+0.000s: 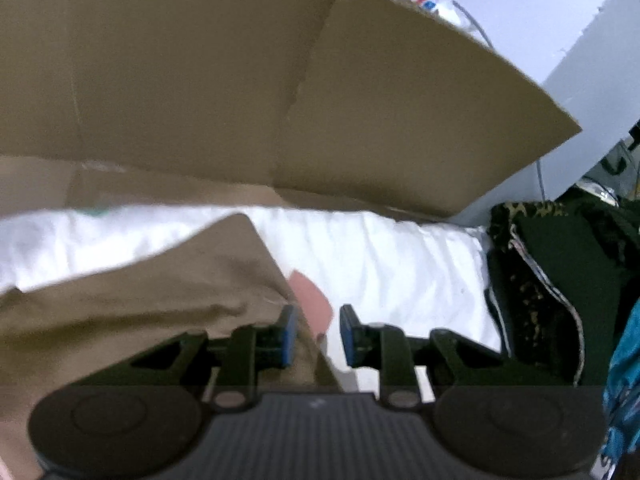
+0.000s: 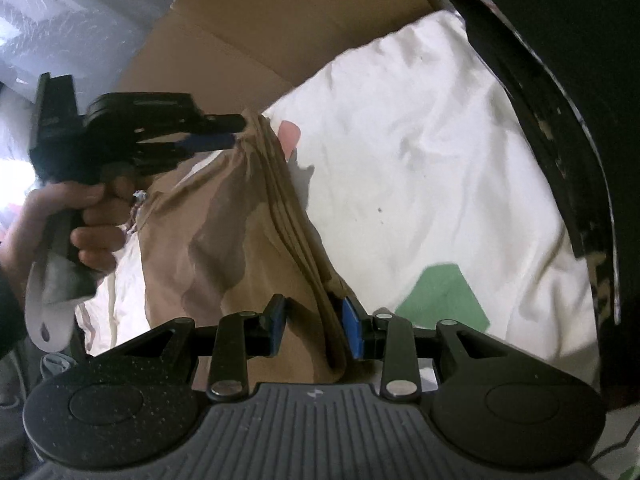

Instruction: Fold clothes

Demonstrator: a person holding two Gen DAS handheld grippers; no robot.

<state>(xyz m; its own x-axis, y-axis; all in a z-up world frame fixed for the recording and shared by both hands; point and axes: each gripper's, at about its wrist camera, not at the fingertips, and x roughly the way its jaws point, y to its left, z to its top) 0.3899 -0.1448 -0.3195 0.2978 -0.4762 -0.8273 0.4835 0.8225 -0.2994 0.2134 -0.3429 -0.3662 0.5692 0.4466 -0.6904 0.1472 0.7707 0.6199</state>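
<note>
A folded tan garment (image 2: 224,216) lies in several layers on a white sheet (image 2: 400,140). My left gripper (image 2: 240,132), held by a hand (image 2: 88,216), is shut on the garment's far corner, and creases fan out from its tips. In the left wrist view, the garment (image 1: 140,292) runs past the left gripper (image 1: 318,336) along its left pad. My right gripper (image 2: 314,330) stands open around the near end of the folded edge. The layers lie close to its right pad, with a gap on the left.
Cardboard box flaps (image 1: 200,80) rise behind the sheet. A dark garment with patterned trim (image 1: 560,280) lies along the right side, also in the right wrist view (image 2: 560,80). The sheet bears a green patch (image 2: 444,296) and a pink patch (image 1: 312,300). Clear plastic (image 2: 60,20) sits far left.
</note>
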